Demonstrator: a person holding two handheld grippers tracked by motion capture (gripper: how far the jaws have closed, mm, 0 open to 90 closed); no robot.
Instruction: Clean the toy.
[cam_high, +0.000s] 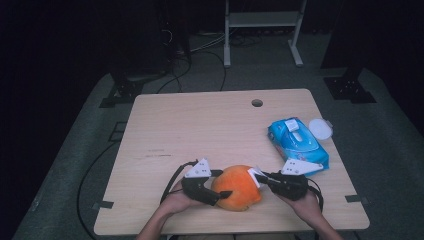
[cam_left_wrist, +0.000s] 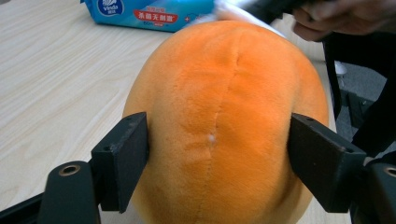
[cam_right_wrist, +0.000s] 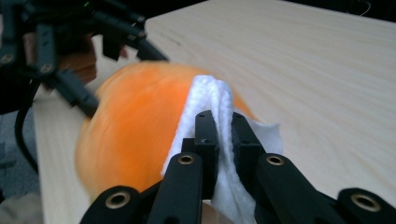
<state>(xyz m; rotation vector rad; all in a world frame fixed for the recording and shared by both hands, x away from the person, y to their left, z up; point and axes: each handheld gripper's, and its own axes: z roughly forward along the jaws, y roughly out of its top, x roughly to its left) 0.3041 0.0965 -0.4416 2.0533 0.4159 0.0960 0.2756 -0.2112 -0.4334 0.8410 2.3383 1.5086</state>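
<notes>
High view, left gripper (cam_high: 226, 184) clamped on both sides of orange plush ball (cam_high: 238, 187) at table's near edge, right gripper (cam_high: 258, 176) pinching white wipe (cam_right_wrist: 219, 116) against ball, blue wipes pack (cam_high: 297, 141) farther right, white lid (cam_high: 320, 128) beyond.

"Vinda" on blue wipes pack (cam_left_wrist: 149, 13)

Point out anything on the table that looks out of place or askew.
The lid lies off the blue wipes pack, overhanging the table's right edge. Otherwise normal: left gripper clamps the orange plush, right gripper holds a white wipe against it.
</notes>
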